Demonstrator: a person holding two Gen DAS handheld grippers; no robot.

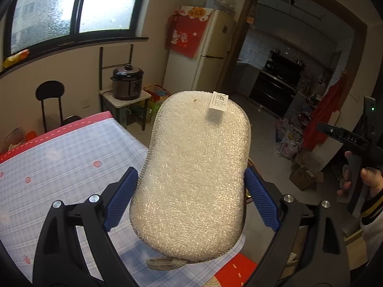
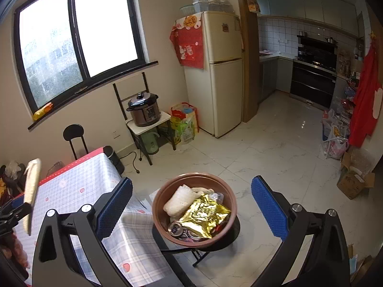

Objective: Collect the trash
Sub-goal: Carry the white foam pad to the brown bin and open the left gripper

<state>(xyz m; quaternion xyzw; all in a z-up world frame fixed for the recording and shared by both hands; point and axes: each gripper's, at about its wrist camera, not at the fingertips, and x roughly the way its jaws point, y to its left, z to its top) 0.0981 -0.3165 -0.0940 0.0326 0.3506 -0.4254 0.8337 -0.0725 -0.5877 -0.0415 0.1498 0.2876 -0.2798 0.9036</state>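
Sponge (image 1: pixel 191 174) clamped in left gripper (image 1: pixel 191 196) above table (image 1: pixel 59 157).

Pale daylight came through a dark-framed window (image 2: pixel 79 45) onto cream walls. A cream fridge (image 2: pixel 215 71) (red hanging on its side) stood on the marble-tiled floor (image 2: pixel 275 148).

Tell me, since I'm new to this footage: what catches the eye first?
A big white scrubbing sponge fills the left wrist view, clamped between the left gripper fingers above the checked tablecloth. Under the open right gripper, a brown bowl holds a gold wrapper.
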